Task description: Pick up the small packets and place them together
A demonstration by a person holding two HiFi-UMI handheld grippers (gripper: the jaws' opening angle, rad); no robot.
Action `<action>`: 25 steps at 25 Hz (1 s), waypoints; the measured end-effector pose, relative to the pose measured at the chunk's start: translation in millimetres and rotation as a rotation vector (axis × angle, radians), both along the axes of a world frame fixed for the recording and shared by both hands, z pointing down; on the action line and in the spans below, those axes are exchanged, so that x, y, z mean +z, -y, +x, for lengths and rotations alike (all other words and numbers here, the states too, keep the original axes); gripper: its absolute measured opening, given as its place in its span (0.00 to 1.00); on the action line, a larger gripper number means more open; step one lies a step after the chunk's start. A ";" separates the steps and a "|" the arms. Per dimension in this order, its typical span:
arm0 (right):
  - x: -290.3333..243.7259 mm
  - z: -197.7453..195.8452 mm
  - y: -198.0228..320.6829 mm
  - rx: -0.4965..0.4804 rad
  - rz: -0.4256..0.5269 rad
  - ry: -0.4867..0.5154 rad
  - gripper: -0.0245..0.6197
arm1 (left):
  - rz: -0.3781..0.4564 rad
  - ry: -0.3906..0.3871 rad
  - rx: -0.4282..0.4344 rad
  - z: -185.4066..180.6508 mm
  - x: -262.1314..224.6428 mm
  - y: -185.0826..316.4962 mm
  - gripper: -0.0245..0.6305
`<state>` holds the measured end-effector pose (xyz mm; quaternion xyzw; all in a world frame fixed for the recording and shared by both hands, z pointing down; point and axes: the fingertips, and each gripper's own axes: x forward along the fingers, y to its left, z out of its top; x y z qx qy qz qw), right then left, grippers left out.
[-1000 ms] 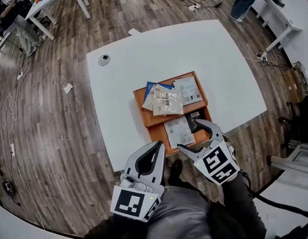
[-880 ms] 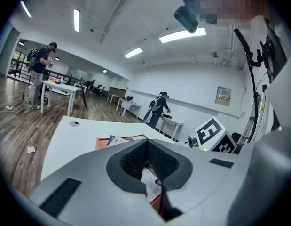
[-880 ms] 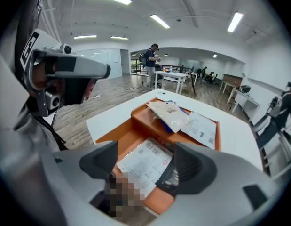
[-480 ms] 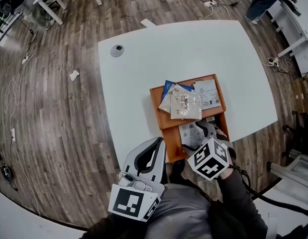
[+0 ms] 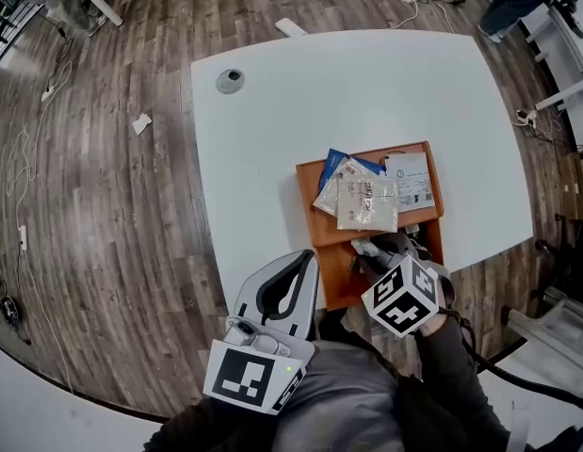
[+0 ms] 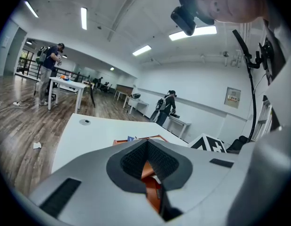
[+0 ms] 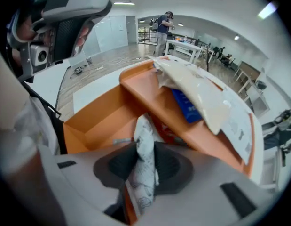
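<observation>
Our right tongs [image 7: 144, 150] have just been closing and now pinch a white packet [image 7: 146, 128]; the left tongs [image 6: 146, 144] stay out of it, clenched and empty. Next we lift it onto the pile [image 7: 201, 93].

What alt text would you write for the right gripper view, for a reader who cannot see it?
The right gripper, whose jaws have just been closing, pinches a small white packet on edge above the lower compartment of an orange tray. Behind it, the tray's raised shelf holds a pile of packets, including a blue packet.

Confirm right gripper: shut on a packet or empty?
Shut: right gripper pinches the white packet over the orange tray, jaws just closing.
</observation>
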<state>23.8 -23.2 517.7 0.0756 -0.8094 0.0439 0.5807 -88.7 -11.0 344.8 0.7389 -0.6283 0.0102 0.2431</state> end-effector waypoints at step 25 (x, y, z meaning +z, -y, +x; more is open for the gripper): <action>-114.6 1.8 -48.6 -0.100 0.147 0.418 0.17 | 0.115 0.093 -0.018 69.3 -53.3 -56.2 0.04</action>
